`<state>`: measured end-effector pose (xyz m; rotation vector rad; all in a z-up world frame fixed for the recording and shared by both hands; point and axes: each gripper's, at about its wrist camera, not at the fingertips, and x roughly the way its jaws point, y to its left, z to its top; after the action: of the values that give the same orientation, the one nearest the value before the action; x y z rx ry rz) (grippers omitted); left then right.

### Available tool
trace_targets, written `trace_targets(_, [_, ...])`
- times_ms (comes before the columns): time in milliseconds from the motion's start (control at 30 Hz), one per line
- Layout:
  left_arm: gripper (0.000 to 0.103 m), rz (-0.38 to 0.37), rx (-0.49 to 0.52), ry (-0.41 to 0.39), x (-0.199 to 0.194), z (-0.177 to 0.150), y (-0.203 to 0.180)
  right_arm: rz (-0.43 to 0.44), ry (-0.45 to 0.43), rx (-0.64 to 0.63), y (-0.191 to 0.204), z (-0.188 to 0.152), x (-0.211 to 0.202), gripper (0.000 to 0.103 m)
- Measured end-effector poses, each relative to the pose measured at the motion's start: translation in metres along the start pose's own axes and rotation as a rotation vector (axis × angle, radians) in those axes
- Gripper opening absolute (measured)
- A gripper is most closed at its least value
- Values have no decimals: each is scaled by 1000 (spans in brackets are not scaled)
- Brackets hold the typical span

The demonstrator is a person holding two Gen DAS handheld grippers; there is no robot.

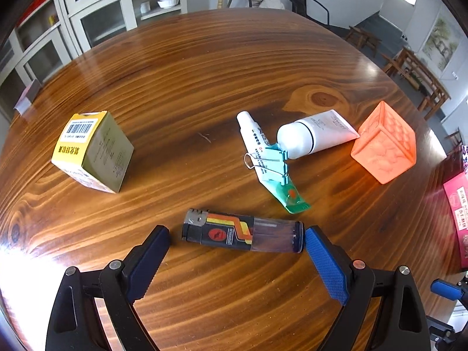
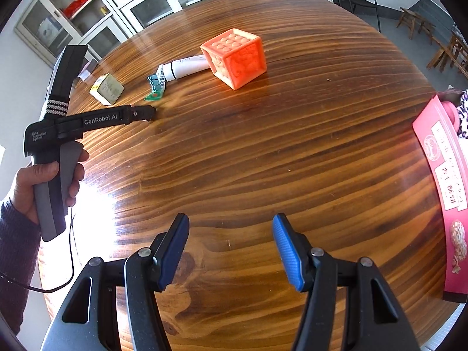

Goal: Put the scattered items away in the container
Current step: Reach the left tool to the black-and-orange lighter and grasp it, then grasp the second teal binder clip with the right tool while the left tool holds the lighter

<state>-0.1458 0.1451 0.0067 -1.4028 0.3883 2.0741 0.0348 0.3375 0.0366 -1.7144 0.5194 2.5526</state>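
We've got the lighter (image 1: 242, 235) lying flat on the table (image 1: 204, 87), right between the left gripper (image 1: 237, 251) tips, its long axis running pad to pad, so the coming pinch looks set to land end-on. Left jaws are spread wide and empty: the right pad sits just at the lighter's clear end, contact uncertain, the other pad apart from the metal end. Right gripper (image 2: 231, 251) is farther from the lighter, half open, holding nothing.

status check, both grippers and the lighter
Left gripper open, straddling lighter, not clamped. Right gripper open, empty. Nothing blocking the lighter.
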Motion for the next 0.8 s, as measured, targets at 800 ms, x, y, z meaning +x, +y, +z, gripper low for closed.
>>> trace_targets(800, [85,67,-72,-80,-16,-10,16,29,-62,-105,40,54,21,64])
